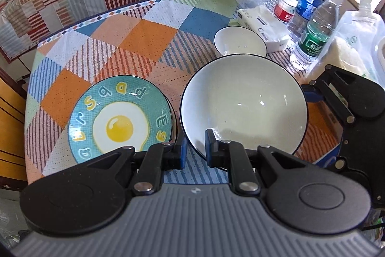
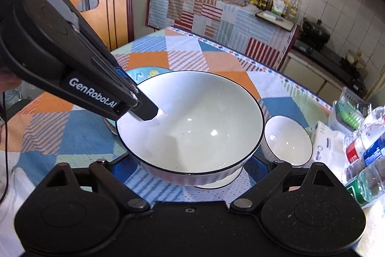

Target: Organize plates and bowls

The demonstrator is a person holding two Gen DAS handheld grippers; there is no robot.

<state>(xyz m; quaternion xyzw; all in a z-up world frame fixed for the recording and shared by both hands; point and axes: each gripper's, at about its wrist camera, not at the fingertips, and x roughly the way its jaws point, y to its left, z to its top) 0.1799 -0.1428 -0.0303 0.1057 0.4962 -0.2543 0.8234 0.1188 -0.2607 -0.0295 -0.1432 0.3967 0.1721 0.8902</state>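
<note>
The left gripper holds its jaws narrow over the near rim of the large white bowl, one finger inside, one outside; the right gripper spreads its jaws wide around the same bowl's ribbed base; just left of the left jaws lies the glossy teal egg plate; beyond the bowl sits a small white bowl; open checked cloth covers the desk ahead; clear bottles crowd the right edge.
</note>
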